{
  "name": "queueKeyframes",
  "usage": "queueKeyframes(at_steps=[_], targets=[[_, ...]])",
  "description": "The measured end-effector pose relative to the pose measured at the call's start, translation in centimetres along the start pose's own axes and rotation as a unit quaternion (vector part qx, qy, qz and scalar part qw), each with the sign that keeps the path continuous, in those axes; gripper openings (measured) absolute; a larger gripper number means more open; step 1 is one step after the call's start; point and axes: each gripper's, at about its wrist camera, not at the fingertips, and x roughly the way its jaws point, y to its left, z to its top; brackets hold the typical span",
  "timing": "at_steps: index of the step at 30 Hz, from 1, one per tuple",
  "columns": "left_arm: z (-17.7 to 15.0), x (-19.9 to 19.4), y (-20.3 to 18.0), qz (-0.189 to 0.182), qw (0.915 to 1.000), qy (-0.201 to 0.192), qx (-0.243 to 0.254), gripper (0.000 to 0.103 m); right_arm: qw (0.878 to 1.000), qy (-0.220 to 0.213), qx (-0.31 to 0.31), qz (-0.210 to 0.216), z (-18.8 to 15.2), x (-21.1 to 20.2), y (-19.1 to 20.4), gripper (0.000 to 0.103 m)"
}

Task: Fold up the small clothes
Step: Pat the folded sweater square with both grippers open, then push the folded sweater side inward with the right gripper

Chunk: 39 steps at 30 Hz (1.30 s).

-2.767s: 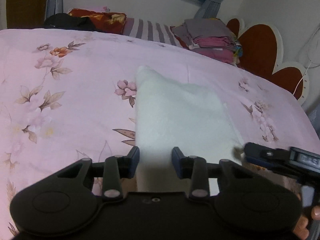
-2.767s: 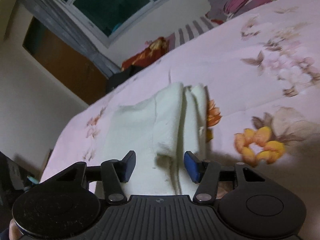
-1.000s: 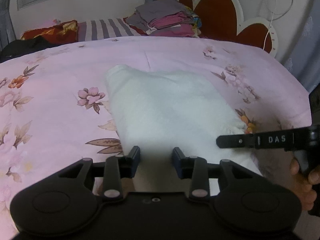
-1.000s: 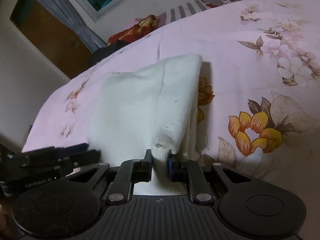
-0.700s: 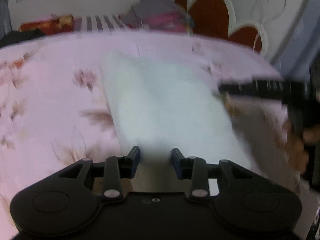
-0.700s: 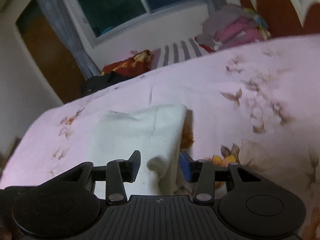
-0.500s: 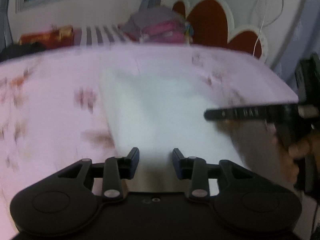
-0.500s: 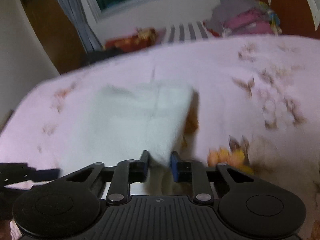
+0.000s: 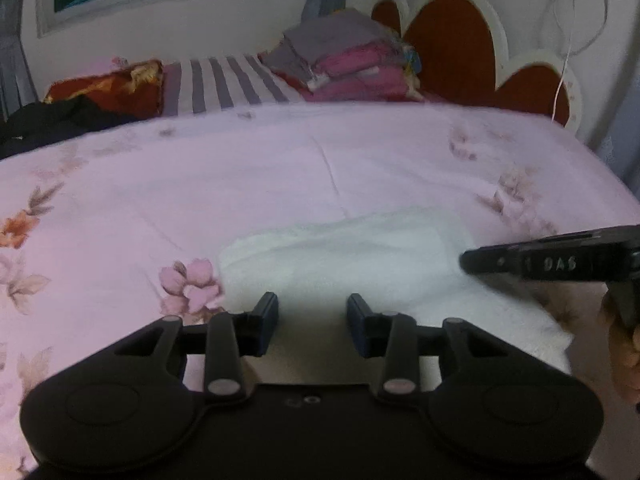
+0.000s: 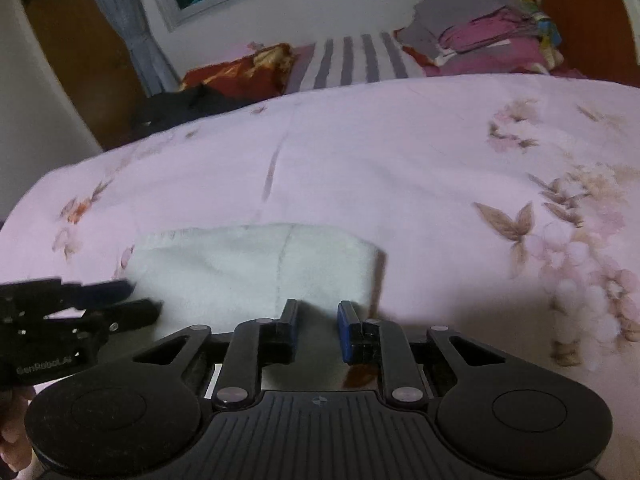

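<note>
So the white knit garment (image 9: 344,256) is lying folded flat on the pink floral bedsheet (image 9: 200,184), right in front of both sets of tongs. The left tongs (image 9: 312,330) sit over its near edge, jaws apart with cloth showing in the gap, not pinching anything as far as I can see. The right tongs (image 10: 317,330) are just over the garment's near right corner, gap narrower, and the blue pads aren't pressing on the cloth either, so both look released. From the left camera you can see the right tongs poking in from the right side, with the person's hand (image 9: 624,344) behind them. Way past the garment there's a stack of folded clothes (image 9: 352,60) next to a striped pillow (image 9: 224,84), up by the heart-shaped headboard (image 9: 452,48).
</note>
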Motion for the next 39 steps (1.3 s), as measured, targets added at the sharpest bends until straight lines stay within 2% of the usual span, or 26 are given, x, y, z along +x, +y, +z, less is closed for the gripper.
queueKeyframes(at_steps=[2,5,7,8,10,13,16,19,21,24,25,29,32,33,36,39], targets=[[-0.2,-1.3,-0.2,-0.009,0.9999,-0.012,-0.001,0.036,0.999,-0.041,0.001,0.018,0.0,-2.3,0.0,0.019],[-1.6,-3.2,-1.2,-0.022,0.9994,-0.02,0.017,0.036,0.998,-0.056,0.012,0.038,-1.1,-5.1,-0.1,0.019],[-2.8,-3.4,-2.1,-0.023,0.9991,-0.014,0.033,0.036,0.997,-0.046,0.0,0.055,-2.2,-6.0,0.2,0.019],[-3.3,-3.0,-2.6,-0.011,0.9987,-0.006,0.049,0.037,0.998,-0.027,-0.008,0.056,-2.9,-5.5,0.6,0.019],[-4.2,-2.3,-3.0,0.005,0.998,0.003,0.063,0.038,0.999,0.011,-0.037,0.023,-4.2,-3.9,1.1,0.019],[-4.4,-3.0,-3.5,0.01,0.9974,0.001,0.071,0.036,1.0,0.007,-0.02,0.017,-4.7,-3.8,0.7,0.019],[-5.0,-4.6,-3.5,0.0,0.9982,0.001,0.061,0.036,0.999,-0.015,-0.022,0.036,-5.0,-5.9,1.3,0.019],[-7.3,-6.7,-3.8,-0.002,0.9992,0.005,0.039,0.036,0.997,-0.013,-0.049,0.051,-7.1,-8.1,2.4,0.019],[-9.1,-7.5,-4.3,-0.005,0.9994,0.02,0.029,0.036,0.996,0.013,-0.059,0.067,-9.4,-8.8,3.2,0.019],[-11.9,-7.4,-5.0,0.003,0.9983,0.051,0.028,0.039,0.992,0.072,-0.096,0.04,-12.5,-7.9,4.3,0.019],[-12.6,-7.7,-5.0,0.005,0.9985,0.05,0.023,0.039,0.992,0.063,-0.105,0.038,-13.3,-8.3,4.5,0.019],[-13.5,-8.7,-3.8,-0.002,0.9984,0.054,-0.019,0.041,0.991,0.076,-0.102,0.047,-13.9,-9.5,4.3,0.019],[-13.1,-9.6,-3.5,0.0,0.9986,0.048,-0.02,0.04,0.99,0.076,-0.11,0.049,-13.5,-10.0,4.0,0.019],[-13.0,-10.0,-3.7,0.006,0.9989,0.042,-0.021,0.041,0.992,0.061,-0.104,0.043,-13.5,-10.8,3.6,0.019],[-12.2,-11.1,-4.8,0.035,0.9993,0.008,0.006,0.063,0.996,0.015,-0.067,0.056,-12.3,-13.0,2.7,0.019],[-11.2,-10.5,-5.6,0.033,0.9993,0.006,0.015,0.064,0.995,0.028,-0.079,0.053,-12.1,-12.2,3.2,0.019]])
